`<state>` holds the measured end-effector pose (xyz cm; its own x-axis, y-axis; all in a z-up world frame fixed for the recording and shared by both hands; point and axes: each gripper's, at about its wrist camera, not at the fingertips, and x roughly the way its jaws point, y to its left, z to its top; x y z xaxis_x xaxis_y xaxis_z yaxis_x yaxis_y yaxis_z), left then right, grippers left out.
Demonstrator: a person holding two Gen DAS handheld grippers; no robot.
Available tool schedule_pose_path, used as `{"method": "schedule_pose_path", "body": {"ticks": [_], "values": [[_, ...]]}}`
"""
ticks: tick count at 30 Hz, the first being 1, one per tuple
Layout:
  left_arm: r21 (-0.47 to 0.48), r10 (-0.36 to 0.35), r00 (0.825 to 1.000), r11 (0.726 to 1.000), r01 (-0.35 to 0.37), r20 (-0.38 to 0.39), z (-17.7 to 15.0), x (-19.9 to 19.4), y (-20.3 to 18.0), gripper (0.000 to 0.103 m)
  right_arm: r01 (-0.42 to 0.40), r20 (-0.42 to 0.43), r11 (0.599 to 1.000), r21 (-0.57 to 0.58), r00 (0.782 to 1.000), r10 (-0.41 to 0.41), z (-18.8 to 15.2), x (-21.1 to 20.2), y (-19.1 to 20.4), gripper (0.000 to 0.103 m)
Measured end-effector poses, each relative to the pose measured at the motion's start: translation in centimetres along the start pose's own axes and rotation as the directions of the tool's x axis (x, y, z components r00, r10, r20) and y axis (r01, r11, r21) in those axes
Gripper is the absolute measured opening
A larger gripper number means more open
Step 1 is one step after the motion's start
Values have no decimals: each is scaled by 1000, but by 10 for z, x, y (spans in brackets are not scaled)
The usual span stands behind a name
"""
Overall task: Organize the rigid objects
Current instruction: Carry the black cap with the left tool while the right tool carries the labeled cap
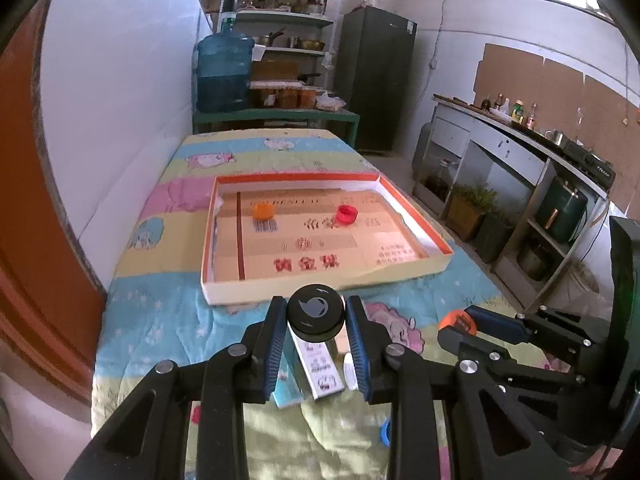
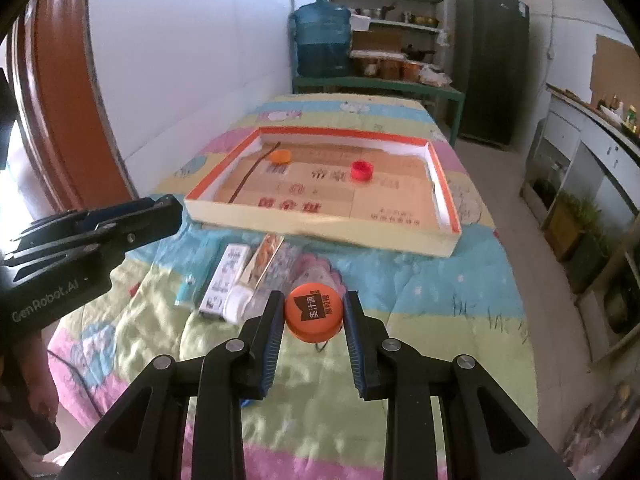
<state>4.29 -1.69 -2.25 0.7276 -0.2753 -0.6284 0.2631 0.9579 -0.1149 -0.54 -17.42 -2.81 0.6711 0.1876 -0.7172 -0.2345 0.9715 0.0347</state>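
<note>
My left gripper (image 1: 316,312) is shut on a black bottle cap (image 1: 316,314), held above the quilt in front of the shallow cardboard tray (image 1: 320,286). My right gripper (image 2: 313,312) is shut on an orange bottle cap (image 2: 313,314) with dark print. In the left wrist view the right gripper (image 1: 460,322) shows at the right with the orange cap (image 1: 452,317). The tray (image 2: 316,228) holds an orange cap (image 1: 262,211) (image 2: 280,156) at the left and a red cap (image 1: 346,214) (image 2: 362,170) near the middle.
On the quilt below the grippers lie a white carton (image 2: 224,280), a tube (image 2: 256,276) and a small blue item (image 2: 183,292). A wall runs along the left. Shelves, a water jug (image 1: 222,72), a fridge (image 1: 378,76) and a counter (image 1: 520,132) stand beyond.
</note>
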Motion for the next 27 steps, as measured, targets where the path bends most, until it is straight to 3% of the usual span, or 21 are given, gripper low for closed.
{"method": "schedule_pose_path", "body": {"ticks": [27], "values": [[-17,-4,1000,1000,3,-19,63,59,13,31,4,47,1000,14,999,-5,75,42,-34,30]]}}
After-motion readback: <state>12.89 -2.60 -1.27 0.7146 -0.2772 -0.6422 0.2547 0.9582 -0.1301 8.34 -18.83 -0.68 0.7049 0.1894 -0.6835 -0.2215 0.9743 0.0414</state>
